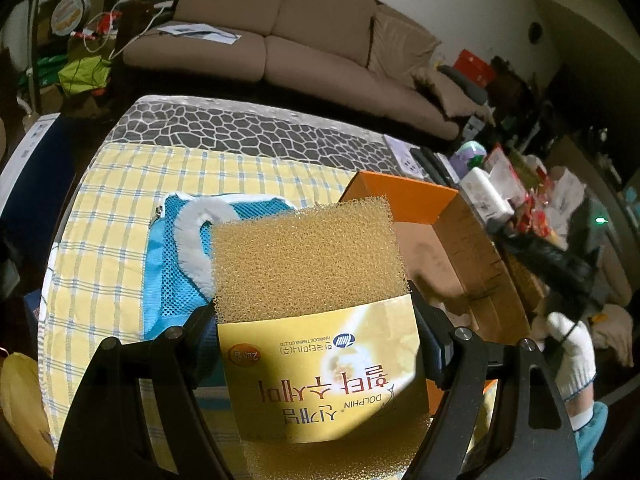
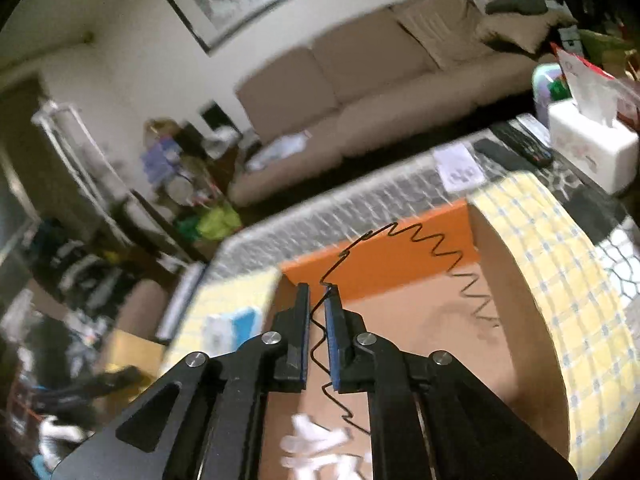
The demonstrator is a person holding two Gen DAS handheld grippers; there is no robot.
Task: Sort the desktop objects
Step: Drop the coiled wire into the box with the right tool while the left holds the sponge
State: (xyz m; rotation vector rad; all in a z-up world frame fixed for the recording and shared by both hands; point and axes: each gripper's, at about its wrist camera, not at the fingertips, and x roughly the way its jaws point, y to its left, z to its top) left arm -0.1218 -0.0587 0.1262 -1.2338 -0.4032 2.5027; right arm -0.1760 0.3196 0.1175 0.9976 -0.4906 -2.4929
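My left gripper (image 1: 316,320) is closed on one sponge scourer (image 1: 308,252), a coarse, porous, golden rectangle with a glossy yellow paper label (image 1: 324,364) around its lower half; the two fingers press its side edges. Only the left wrist view shows this sponge. Behind it, at 10 o'clock, lies one blue mesh bag (image 1: 172,264) with a white trim, on the yellow checked cloth (image 1: 108,216). At 2 o'clock of the sponge stands one cardboard box (image 1: 464,248), open, with an orange outer wall and a plain brown inside. At 3 o'clock I see my right hand in a white knitted glove (image 1: 568,356).

Only the right wrist view shows the wire. My right gripper (image 2: 317,308) is almost closed, and it pinches one thin black zigzag wire (image 2: 416,236) between its blue pads (image 2: 331,344). The wire goes up toward 1 o'clock and bends over the open box (image 2: 400,320); its shadow falls on the brown floor of the box. At the bottom of this view something white (image 2: 316,444) is too blurred to name. At 2 o'clock, on the pebble-patterned table (image 2: 616,248), stand one white tissue box (image 2: 588,148) and two dark remote controls (image 2: 516,148). One beige sofa (image 2: 372,92) with soft cushions is behind.
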